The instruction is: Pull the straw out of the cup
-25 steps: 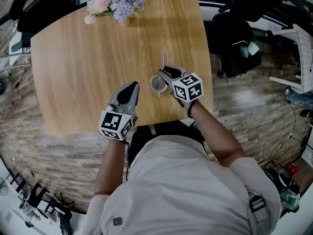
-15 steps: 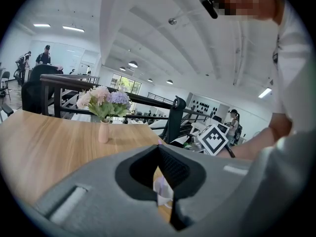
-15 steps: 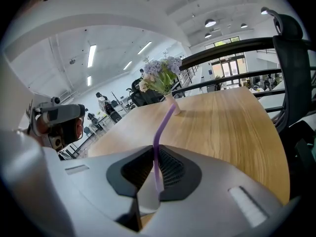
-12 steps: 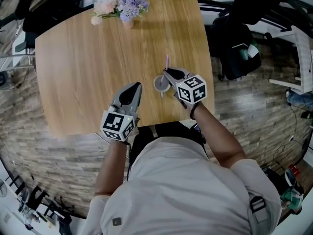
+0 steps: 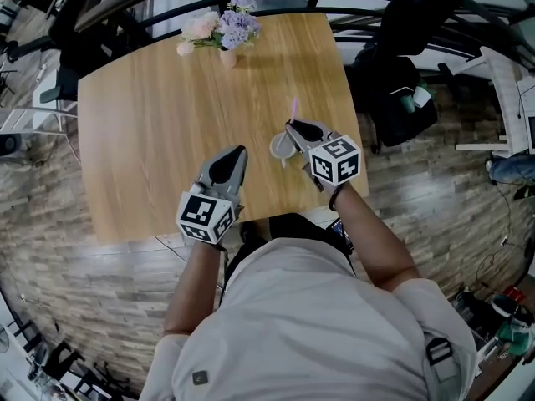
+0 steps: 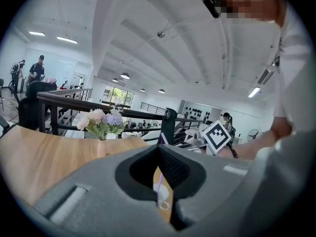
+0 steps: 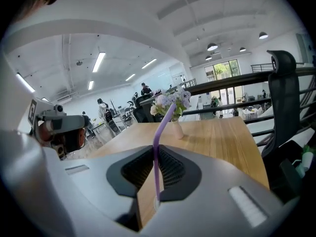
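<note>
Straw (image 7: pixel 157 147) is clamped in our right gripper (image 5: pixel 292 126); we should lift straight up until it clears the cup (image 5: pixel 280 147) below, left gripper (image 5: pixel 241 149) idle, jaws together

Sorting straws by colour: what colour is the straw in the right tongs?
The straw is purple; right gripper view best.

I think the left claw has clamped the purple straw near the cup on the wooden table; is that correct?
No: the right claw has clamped the purple straw near the cup on the wooden table, as the right gripper view shows; the left claw holds nothing.
</note>
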The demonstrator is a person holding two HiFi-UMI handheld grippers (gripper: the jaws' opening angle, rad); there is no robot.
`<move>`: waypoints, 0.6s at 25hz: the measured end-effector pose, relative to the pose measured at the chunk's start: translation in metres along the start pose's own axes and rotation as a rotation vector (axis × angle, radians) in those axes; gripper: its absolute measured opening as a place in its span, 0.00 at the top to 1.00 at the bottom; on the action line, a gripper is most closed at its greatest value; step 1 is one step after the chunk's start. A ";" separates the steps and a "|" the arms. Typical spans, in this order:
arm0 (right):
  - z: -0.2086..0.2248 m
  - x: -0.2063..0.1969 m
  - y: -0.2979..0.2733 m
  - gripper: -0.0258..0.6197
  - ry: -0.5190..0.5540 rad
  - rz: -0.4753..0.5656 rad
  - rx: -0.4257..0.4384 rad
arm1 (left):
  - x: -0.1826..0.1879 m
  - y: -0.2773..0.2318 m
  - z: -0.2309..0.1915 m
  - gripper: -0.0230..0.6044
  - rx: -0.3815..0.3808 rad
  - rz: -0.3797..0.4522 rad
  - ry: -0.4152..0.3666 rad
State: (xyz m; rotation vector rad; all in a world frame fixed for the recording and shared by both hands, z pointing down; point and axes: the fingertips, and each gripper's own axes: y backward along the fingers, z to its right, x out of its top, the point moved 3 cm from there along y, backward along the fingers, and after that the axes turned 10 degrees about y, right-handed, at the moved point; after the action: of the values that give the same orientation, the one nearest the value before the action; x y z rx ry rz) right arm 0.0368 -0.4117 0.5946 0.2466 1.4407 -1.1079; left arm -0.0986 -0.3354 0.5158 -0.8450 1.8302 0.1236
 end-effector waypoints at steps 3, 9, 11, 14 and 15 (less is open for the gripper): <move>-0.015 0.019 0.017 0.90 0.024 0.040 -0.027 | 0.010 0.015 0.007 0.96 -0.013 0.017 -0.014; -0.058 0.038 0.046 0.90 0.044 0.111 -0.063 | 0.019 0.057 0.022 0.96 -0.051 0.035 -0.058; -0.074 0.042 0.056 0.90 0.049 0.135 -0.073 | 0.021 0.072 0.028 0.96 -0.066 0.043 -0.072; -0.102 0.049 0.072 0.90 0.059 0.172 -0.085 | 0.024 0.097 0.038 0.96 -0.088 0.056 -0.090; -0.113 0.051 0.077 0.90 0.063 0.184 -0.088 | 0.024 0.106 0.041 0.96 -0.097 0.060 -0.098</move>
State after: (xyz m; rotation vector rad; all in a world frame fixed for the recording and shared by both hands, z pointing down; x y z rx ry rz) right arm 0.0058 -0.3129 0.4923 0.3467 1.4878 -0.8921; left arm -0.1349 -0.2495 0.4459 -0.8368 1.7690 0.2892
